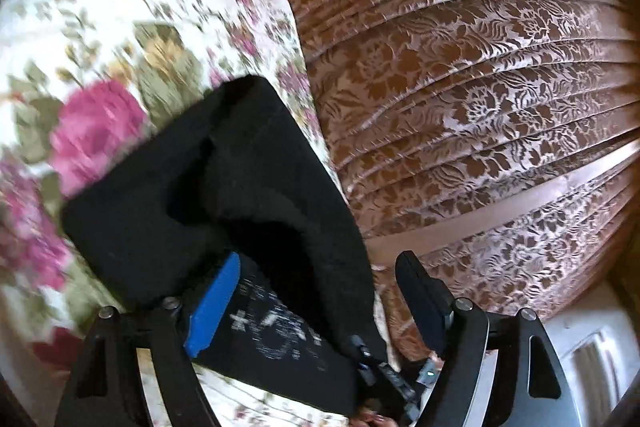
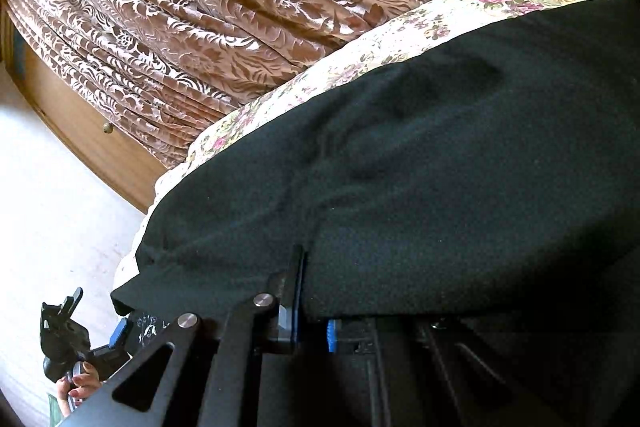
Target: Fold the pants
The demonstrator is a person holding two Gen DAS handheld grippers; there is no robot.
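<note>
Your left gripper [image 1: 320, 311] stands with its jaws spread wide: the blue-padded finger [image 1: 214, 307] lies against black cloth, the other finger [image 1: 420, 295] hangs clear to the far side, touching nothing. The black pants [image 1: 200, 195] sit between and ahead of those fingers, a folded bundle with a rounded edge at the far end and a white printed patch [image 1: 276, 331] close to the blue pad; whether the cloth rests on that pad or only beside it, you cannot tell through the blur. Your right gripper [image 2: 316, 315] is clamped on the pants [image 2: 420, 167]: one dark finger [image 2: 294, 291] presses the hem from above, a sliver of blue pad [image 2: 332, 335] shows beneath, and the fabric drapes over the rest of the claw, hiding it. Ahead of that claw the cloth spreads broad and smooth, its near edge hanging off the bed toward the pale floor [image 2: 52, 179]. Beyond the pants on both sides runs the floral bedspread [image 1: 100, 27], bare past the far edge of the bundle. Past the bedspread's edge hangs a pleated brown patterned curtain [image 1: 460, 67], close alongside the bed. In the right wrist view your left gripper [image 2: 80, 343] shows low and to the left, your hand [image 2: 78, 391] on it, beside a wooden panel [image 2: 92, 143] with a small knob.
</note>
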